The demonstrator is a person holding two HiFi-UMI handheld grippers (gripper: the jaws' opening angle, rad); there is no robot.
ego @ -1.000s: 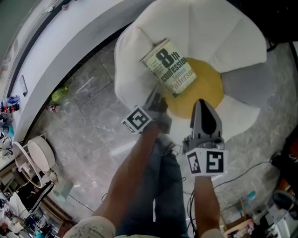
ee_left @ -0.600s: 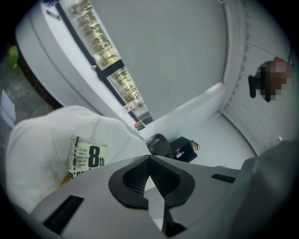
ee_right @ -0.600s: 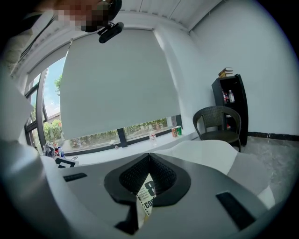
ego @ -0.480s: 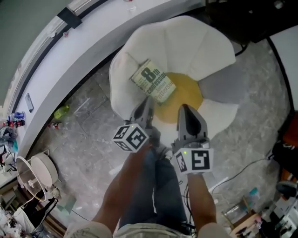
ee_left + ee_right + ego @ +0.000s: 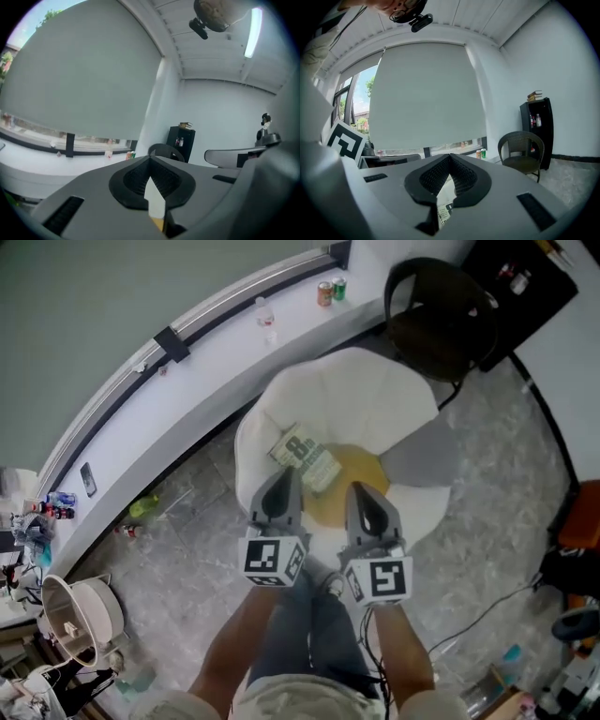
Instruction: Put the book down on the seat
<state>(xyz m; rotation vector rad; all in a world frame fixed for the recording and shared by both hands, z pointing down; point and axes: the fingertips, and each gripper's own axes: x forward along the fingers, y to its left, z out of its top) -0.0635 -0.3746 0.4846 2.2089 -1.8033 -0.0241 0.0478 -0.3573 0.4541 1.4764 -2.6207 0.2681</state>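
On the flower-shaped seat [image 5: 356, 395], with its white petals, one grey petal and yellow centre, the paperback book [image 5: 305, 457] lies flat with its cover up. It sits at the left edge of the yellow centre and partly on a white petal, and a large "8th" is readable on it. Nearer than the book, the two tools are held side by side, both pointing toward the far side of the scene, and neither touches the book. The left hand-held gripper [image 5: 279, 498] has its jaws pressed together with nothing between them. Its own view shows the dark ribbed pads meeting at the tip, with only a sliver of white and yellow visible through the slit below. The right hand-held gripper [image 5: 367, 512] is likewise closed and empty, and a bit of printed white surface shows through the slit under its pads. Each carries its marker cube at the near end, above the person's forearms and jeans-clad legs [image 5: 314, 643]. Beyond the seat, a curved white bench [image 5: 187, 381] runs along the window, carrying two drink cans [image 5: 330, 290] and a small bottle [image 5: 265, 313]. A black wicker chair [image 5: 441, 310] stands at the far right on the grey marble floor [image 5: 187, 549].
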